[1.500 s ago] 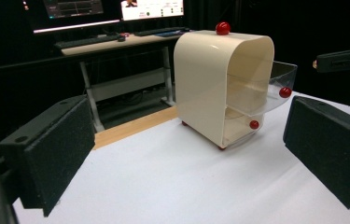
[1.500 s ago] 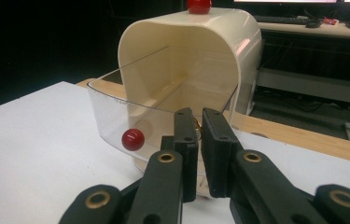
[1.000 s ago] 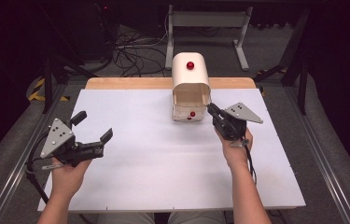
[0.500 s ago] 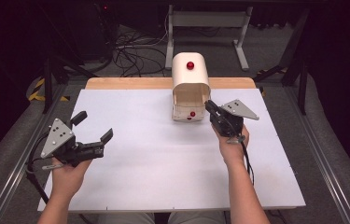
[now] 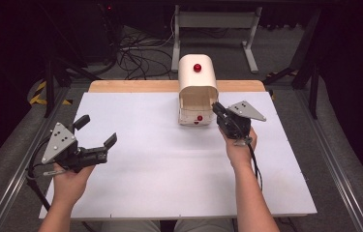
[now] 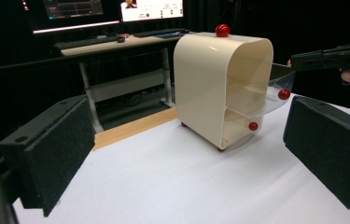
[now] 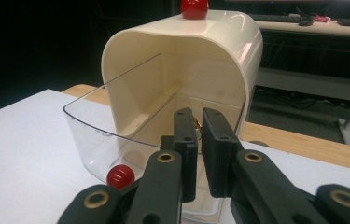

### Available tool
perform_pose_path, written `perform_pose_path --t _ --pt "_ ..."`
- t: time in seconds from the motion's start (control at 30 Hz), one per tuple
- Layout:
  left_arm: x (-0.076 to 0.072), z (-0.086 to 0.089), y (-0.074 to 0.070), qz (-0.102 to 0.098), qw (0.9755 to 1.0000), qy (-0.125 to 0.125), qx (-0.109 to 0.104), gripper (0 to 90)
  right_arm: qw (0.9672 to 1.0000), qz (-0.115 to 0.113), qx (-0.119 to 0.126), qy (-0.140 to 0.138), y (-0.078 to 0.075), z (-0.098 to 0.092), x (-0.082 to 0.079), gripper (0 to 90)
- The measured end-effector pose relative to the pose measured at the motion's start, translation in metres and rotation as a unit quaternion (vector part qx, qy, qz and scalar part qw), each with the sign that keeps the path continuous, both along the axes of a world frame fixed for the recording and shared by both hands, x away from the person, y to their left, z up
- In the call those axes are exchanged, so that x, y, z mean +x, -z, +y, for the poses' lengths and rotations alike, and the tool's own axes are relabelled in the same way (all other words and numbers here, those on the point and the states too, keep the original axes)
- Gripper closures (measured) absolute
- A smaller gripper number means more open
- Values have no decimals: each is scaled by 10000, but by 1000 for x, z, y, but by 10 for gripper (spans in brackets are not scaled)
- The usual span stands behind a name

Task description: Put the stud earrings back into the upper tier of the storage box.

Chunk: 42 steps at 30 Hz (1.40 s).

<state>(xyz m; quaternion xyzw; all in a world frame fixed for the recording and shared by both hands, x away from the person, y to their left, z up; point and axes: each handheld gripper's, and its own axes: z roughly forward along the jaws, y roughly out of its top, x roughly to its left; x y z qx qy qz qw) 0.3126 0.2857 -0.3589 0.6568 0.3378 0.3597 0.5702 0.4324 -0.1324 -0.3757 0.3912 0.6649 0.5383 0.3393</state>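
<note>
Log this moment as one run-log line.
scene: cream plastic bread box on white table, clear flap open | right gripper: shut, at flap rim | left gripper: open, apart

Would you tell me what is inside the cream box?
The cream box looks empty: bare inner walls behind its clear door. The right gripper covers the floor's near part.

Right gripper fingers nearly closed over the clear drawer of the cream box
</note>
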Motion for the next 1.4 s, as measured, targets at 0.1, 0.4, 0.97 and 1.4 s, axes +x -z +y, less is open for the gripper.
perform_pose_path --t 0.1,0.4,0.97,1.4 --pt "0 0 0 4 10000 -1 0 27 10000 20 -13 18 0 0 2 849" --pt "0 0 0 3 10000 1 -2 27 10000 49 -3 73 0 2 6 848" --pt "0 0 0 4 10000 2 -6 27 9999 53 39 133 0 1 6 822" --pt "0 0 0 3 10000 4 -2 27 9998 -71 54 166 -4 -2 1 790"
